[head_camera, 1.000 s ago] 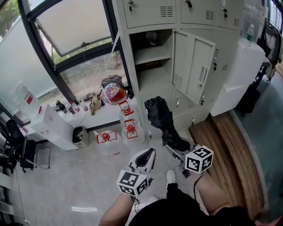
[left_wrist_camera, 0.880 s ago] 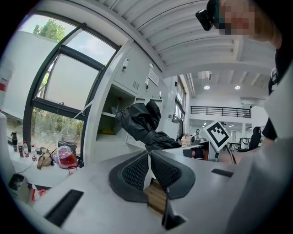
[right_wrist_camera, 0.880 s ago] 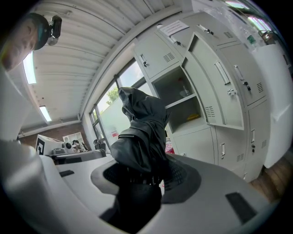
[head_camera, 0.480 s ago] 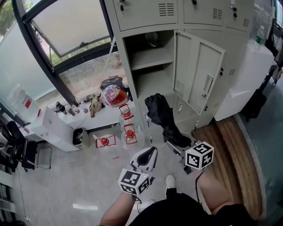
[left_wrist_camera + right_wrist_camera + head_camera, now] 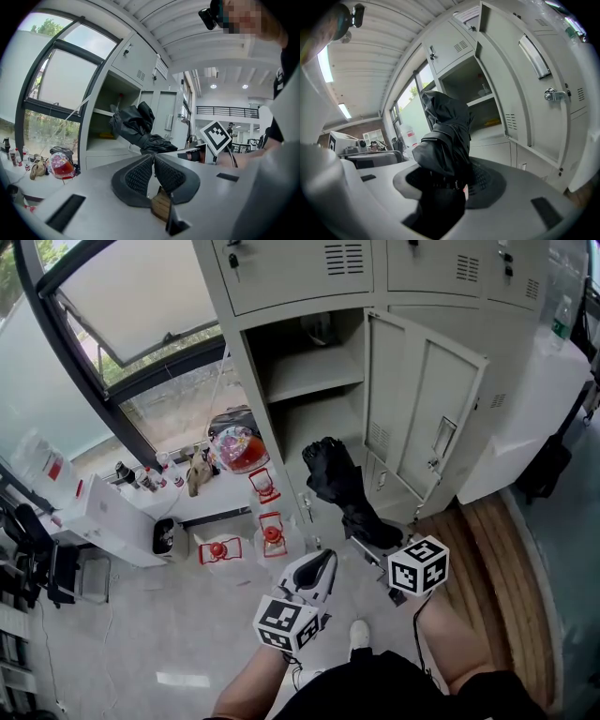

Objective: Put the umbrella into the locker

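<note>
A folded black umbrella sticks out forward from my right gripper, whose jaws are shut on its lower end. Its far tip points at the open grey locker, whose door hangs open to the right. The locker has a shelf and a low floor compartment. My left gripper is beside it to the left, jaws shut with nothing between the pads. The umbrella also shows ahead in the left gripper view.
A low white ledge under the window holds a red-filled bag and small bottles. Red-capped water jugs stand on the floor left of the locker. A wooden platform lies at the right. More locker doors are shut above.
Both grippers and the umbrella have moved closer to the open locker, which now fills more of the head view. The grip on the umbrella is unchanged.
</note>
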